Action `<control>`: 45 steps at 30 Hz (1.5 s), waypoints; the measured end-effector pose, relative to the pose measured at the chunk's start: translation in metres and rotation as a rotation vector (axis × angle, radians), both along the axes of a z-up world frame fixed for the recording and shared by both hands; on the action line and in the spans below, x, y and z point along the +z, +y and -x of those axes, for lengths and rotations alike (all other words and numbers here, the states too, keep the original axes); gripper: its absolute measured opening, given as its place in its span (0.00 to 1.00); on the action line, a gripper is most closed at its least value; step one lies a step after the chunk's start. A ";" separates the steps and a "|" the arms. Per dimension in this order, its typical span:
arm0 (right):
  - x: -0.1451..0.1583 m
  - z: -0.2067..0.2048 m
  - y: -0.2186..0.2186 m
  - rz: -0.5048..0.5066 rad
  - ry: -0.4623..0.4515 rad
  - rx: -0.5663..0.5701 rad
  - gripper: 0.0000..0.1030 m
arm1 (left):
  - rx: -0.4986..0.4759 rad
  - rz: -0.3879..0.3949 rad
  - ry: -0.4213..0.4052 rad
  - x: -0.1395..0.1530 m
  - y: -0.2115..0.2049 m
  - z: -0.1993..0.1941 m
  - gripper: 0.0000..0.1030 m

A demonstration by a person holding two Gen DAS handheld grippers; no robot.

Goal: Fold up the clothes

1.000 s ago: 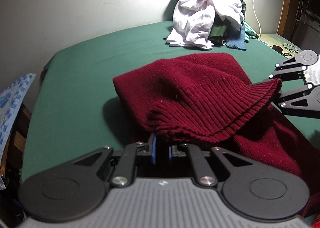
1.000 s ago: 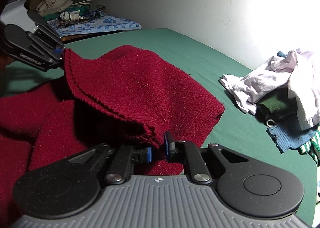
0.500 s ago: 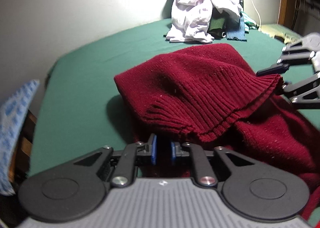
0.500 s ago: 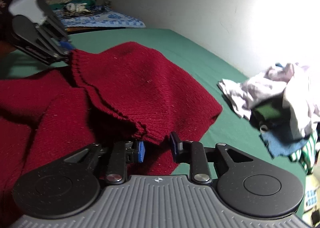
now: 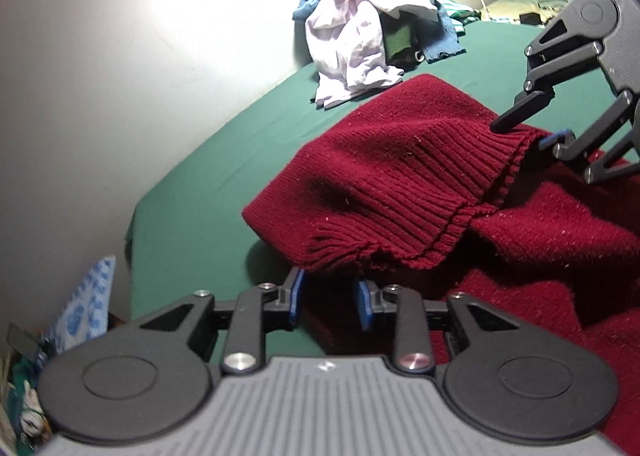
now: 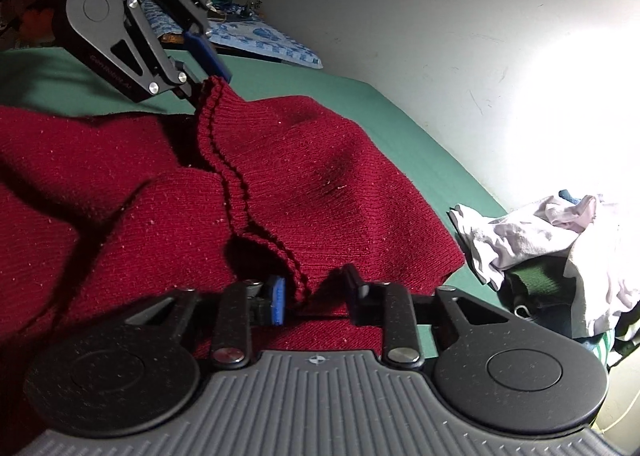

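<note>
Here the dark red knit sweater lies folded over itself on the green bed. Both the left hand-held gripper and right hand-held gripper stand parted at its ribbed hem, gripping nothing.

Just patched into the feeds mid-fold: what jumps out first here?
A dark red knit sweater dominates both views, its ribbed hem doubled back over the body on the green bed sheet. Both tongs stand open right at that hem, the left tongs at one end and the right tongs at the other. Against the lit wall behind, a heap of unfolded clothes sits on the sheet.
</note>
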State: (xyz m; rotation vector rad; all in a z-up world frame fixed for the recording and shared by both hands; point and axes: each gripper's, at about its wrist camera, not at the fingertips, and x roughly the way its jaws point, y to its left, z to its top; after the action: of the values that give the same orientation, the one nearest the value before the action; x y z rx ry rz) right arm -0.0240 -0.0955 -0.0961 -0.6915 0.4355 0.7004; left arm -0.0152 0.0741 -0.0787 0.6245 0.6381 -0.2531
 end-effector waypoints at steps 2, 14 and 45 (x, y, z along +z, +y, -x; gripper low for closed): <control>-0.001 -0.001 0.001 0.008 0.007 0.004 0.18 | -0.024 -0.021 -0.011 -0.002 -0.005 0.000 0.31; 0.002 -0.002 -0.004 0.018 0.040 0.020 0.09 | -0.168 -0.082 0.047 -0.006 -0.005 0.013 0.03; 0.029 -0.054 0.006 -0.207 0.228 -0.202 0.21 | -0.052 0.099 0.136 -0.006 -0.008 -0.031 0.10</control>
State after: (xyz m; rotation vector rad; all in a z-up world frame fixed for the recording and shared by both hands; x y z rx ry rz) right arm 0.0301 -0.0891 -0.0666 -0.3671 0.6236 0.6241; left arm 0.0160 0.0666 -0.0850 0.5319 0.7357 -0.3757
